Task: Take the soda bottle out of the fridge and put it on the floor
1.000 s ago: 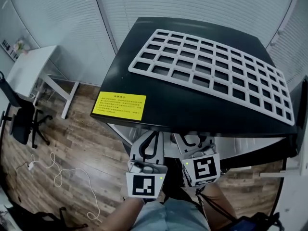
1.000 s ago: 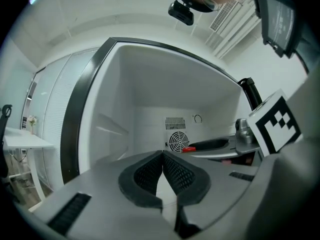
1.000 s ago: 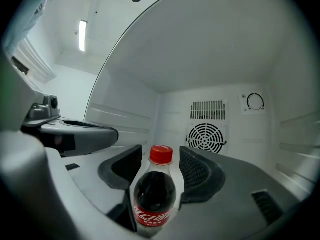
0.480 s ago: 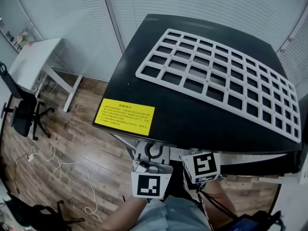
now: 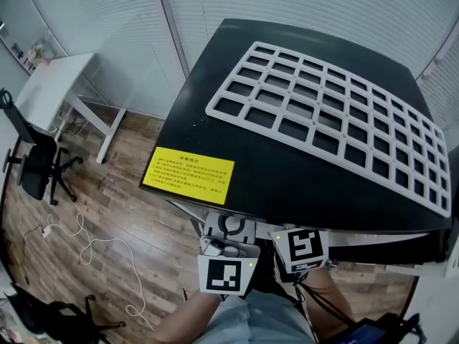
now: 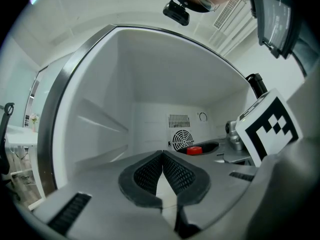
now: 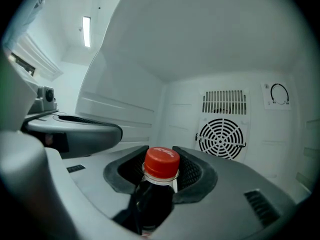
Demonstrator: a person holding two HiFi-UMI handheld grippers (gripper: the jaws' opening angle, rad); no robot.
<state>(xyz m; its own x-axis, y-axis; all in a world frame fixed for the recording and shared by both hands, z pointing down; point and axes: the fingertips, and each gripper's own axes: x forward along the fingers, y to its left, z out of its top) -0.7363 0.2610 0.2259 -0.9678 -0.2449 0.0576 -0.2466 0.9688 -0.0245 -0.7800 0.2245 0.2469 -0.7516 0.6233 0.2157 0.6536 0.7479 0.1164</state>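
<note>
The soda bottle (image 7: 156,194), dark with a red cap (image 7: 161,162), stands inside the white fridge. My right gripper (image 7: 160,153) has its jaws on both sides of the neck; they have just been closing, and the pads now lie against the bottle. The cap (image 6: 194,149) also shows in the left gripper view, past my left gripper (image 6: 163,155), which is shut with nothing in it. In the head view both grippers reach in under the fridge's black top (image 5: 301,185); only their marker cubes (image 5: 227,275) and rear parts show.
A white grid rack (image 5: 330,113) lies on the fridge top, and a yellow label (image 5: 188,175) sits near its front edge. A round fan grille (image 7: 220,138) is on the fridge's back wall. Left of the fridge are a white desk (image 5: 50,92), an office chair (image 5: 32,170) and a cable (image 5: 93,253) on the wooden floor.
Both grippers have gone further in under the fridge top, so less of their jaws shows in the head view. The head view has shifted slightly.
</note>
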